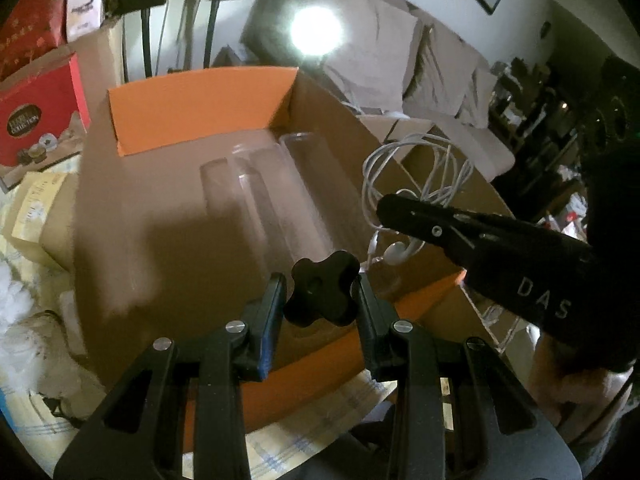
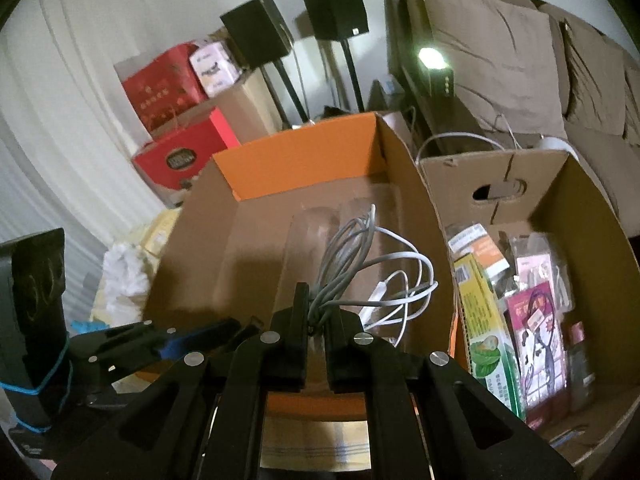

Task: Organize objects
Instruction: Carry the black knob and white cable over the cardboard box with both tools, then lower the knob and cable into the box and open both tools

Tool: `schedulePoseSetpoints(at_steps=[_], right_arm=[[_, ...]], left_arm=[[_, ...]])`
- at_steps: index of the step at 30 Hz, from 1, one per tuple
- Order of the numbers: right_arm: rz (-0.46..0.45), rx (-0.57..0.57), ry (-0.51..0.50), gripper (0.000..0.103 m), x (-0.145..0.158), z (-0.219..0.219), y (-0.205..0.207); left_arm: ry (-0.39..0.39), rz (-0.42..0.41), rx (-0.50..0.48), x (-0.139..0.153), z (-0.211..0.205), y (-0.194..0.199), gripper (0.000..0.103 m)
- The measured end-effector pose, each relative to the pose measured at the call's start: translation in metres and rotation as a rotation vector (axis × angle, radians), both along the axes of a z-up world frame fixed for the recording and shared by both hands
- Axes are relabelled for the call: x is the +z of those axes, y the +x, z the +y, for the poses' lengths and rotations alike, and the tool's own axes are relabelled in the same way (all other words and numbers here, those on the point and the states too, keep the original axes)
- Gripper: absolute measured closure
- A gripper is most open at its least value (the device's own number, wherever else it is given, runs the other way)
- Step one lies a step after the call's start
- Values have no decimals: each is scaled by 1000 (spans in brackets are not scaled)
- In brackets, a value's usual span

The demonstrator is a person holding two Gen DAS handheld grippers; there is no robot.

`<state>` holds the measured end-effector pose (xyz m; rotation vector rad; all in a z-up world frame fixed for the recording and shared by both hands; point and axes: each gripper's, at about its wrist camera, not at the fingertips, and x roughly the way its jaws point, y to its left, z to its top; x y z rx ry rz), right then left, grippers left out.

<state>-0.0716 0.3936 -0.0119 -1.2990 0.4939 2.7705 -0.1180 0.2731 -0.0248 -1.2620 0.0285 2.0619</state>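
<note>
**Cable and knob both held above the open box**

The right hand-held gripper was clamped on a bundle of white earphone cable, whose loops hung forward and to the right of its fingers, directly over the floor of the orange-flapped cardboard box. The left hand-held gripper pinched a black lobed knob between its fingers, just inside the box's near edge. Of the two, the right one reached further in, over the clear plastic tray lying on the box floor with its long axis running away from both. A drop straight down would likely land the cable on that tray. A second box of packets stood just to the right.
</note>
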Motion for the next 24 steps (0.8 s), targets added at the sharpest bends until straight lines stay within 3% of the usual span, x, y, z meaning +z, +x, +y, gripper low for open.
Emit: schedulePoseSetpoints(at_steps=[8, 11, 16, 21, 24], right_arm=[[-52, -8, 1, 91, -15, 6, -5], [-67, -7, 2, 89, -17, 7, -6], [-67, 1, 16, 73, -13, 7, -3], [-53, -4, 26, 67, -3, 5, 2], [-30, -11, 22, 57, 6, 4, 7]], left_arm=[[2, -33, 0, -9, 7, -5, 71], [11, -36, 6, -8, 7, -5, 59], [6, -15, 9, -3, 3, -1, 56], [22, 4, 24, 8, -11, 7, 47], [33, 29, 33, 19, -22, 10, 41]])
